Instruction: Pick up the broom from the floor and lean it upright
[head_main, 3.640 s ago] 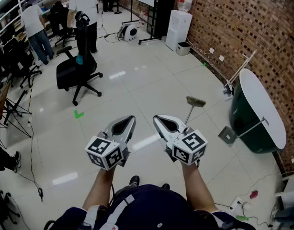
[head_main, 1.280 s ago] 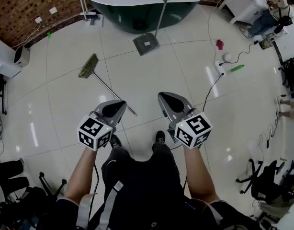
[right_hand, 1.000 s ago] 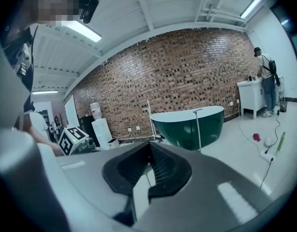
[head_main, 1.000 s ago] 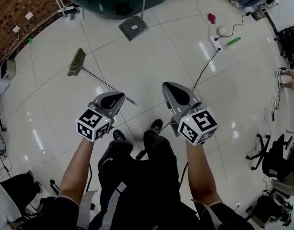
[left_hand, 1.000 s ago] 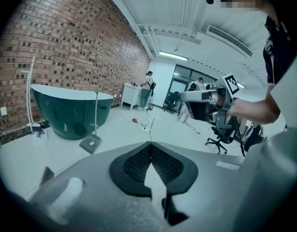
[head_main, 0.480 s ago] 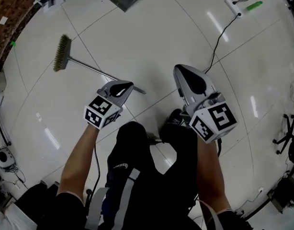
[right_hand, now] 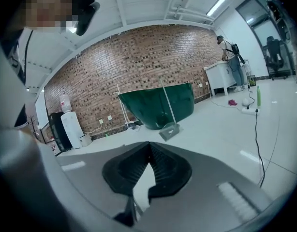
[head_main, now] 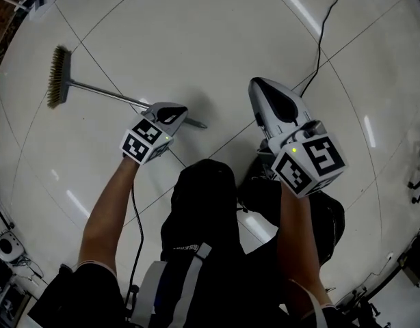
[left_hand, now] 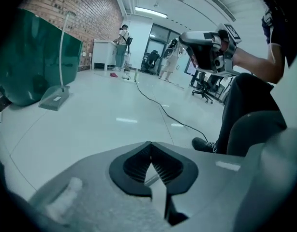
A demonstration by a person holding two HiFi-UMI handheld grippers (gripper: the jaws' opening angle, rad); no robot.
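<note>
The right tongs [right_hand: 149,145] fill the lower half of the view, their jaws together at the tips with nothing between them. Beyond lies a pale glossy floor [right_hand: 211,134] that runs to a brick wall [right_hand: 139,57]. A dark green tub [right_hand: 158,105] stands against the wall, with a long-handled dustpan [right_hand: 169,131] just in front of it. A water dispenser [right_hand: 71,127] stands at the left. At the right a cable [right_hand: 259,144] trails across the floor, and a person [right_hand: 230,57] stands at a white desk [right_hand: 217,83].

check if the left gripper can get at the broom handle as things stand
Probably yes: the left gripper sits beside the handle end of the broom on the floor, nothing between, but its jaws are shut.
</note>
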